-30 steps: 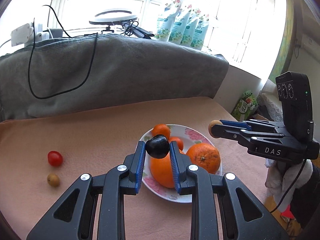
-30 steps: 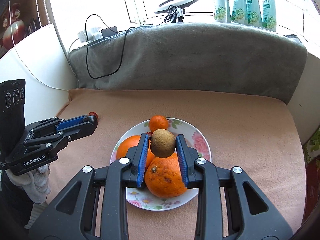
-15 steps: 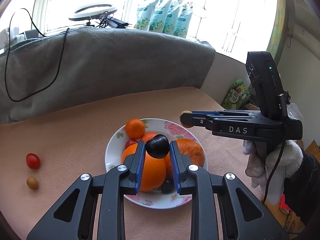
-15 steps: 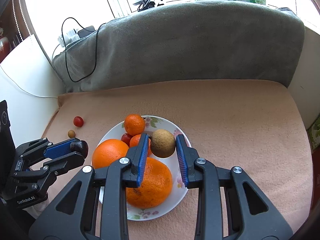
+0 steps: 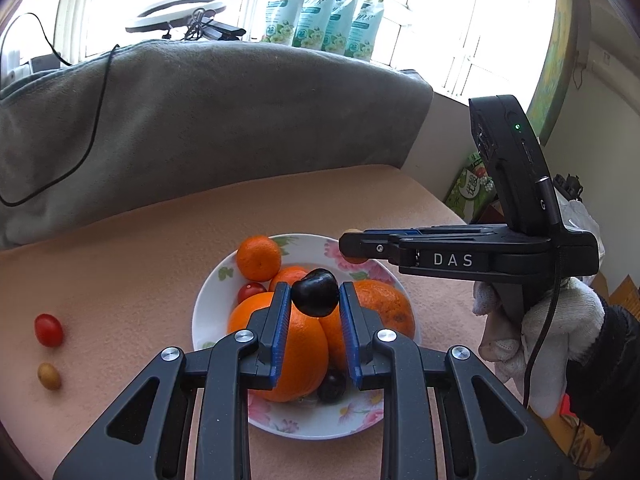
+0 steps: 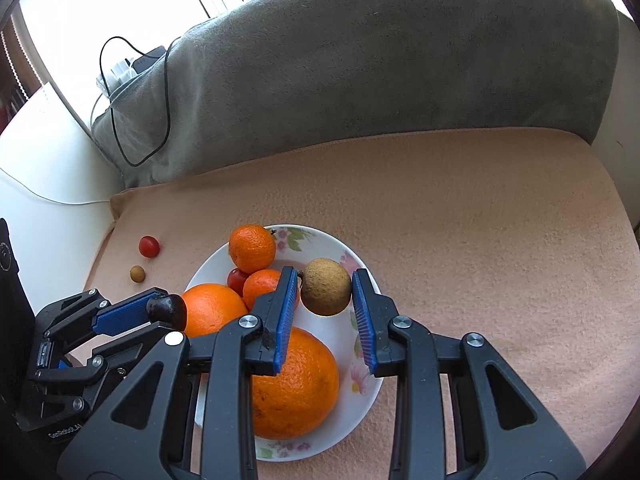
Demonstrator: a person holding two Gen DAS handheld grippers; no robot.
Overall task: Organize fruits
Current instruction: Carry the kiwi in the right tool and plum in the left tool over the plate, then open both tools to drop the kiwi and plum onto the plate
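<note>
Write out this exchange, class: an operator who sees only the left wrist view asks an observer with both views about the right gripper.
Operator: My left gripper has the dark fruit. The right gripper is side-on to me. What is it holding?
Observer: A round brown fruit with rough skin, clamped between its blue pads.
Operator: Where does it hang?
Observer: Over the right side of the plate, where no fruit lies. The oranges are all to its left.
</note>
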